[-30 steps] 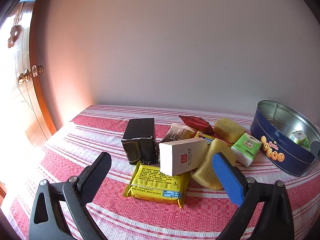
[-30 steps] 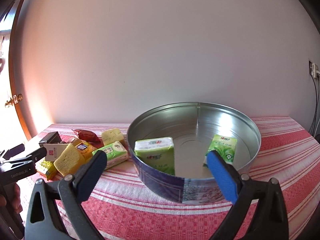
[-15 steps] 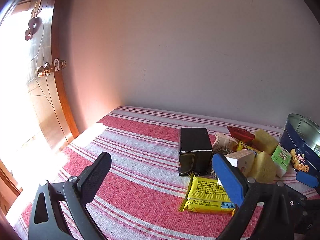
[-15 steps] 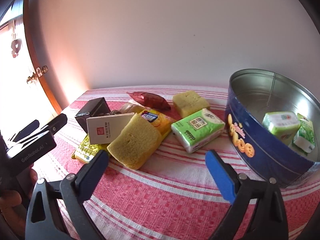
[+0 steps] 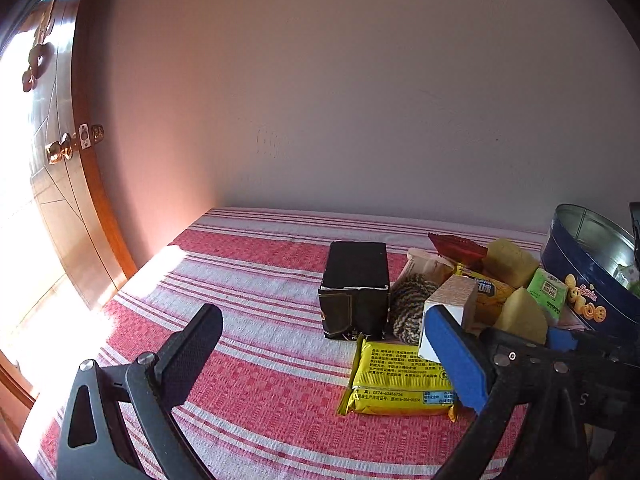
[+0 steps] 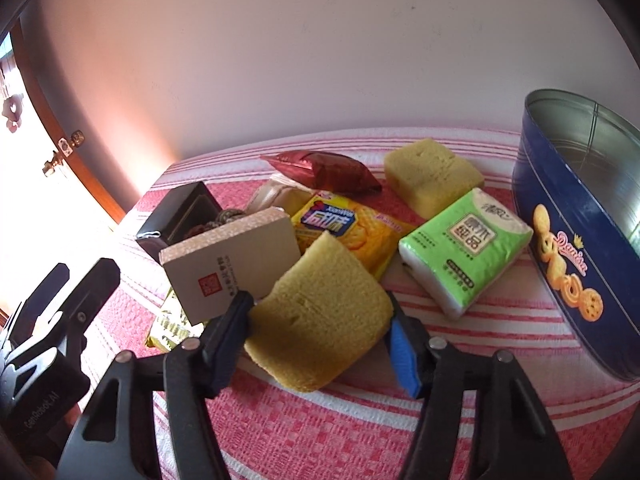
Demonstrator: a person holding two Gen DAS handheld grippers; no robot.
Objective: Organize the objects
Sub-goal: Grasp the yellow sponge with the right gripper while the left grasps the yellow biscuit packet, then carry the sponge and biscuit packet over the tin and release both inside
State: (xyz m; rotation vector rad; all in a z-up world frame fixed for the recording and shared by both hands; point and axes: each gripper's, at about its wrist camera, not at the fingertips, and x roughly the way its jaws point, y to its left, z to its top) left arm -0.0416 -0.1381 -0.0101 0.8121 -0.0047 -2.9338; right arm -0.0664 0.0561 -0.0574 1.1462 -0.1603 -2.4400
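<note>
A pile of objects lies on the striped cloth beside a blue cookie tin (image 6: 580, 240). The near yellow sponge (image 6: 324, 304) leans on a beige box (image 6: 236, 268). My right gripper (image 6: 318, 314) has this sponge between its fingers; the jaws are closing and both pads touch its sides. In the left wrist view the same sponge (image 5: 520, 312) shows with the right gripper's blue pad below it. My left gripper (image 5: 320, 320) stands open and holds nothing, short of the black box (image 5: 356, 288).
Around the sponge lie a green tissue pack (image 6: 468, 248), a second sponge (image 6: 432, 176), a yellow cracker pack (image 6: 348, 232), a red packet (image 6: 324, 170) and a flat yellow pack (image 5: 400, 384). A wall stands behind the table, a wooden door (image 5: 60, 184) to the left.
My right gripper swung left from over the tin to the pile, dipped down and narrowed its jaws around the near sponge. The left gripper drifted left, still open.
</note>
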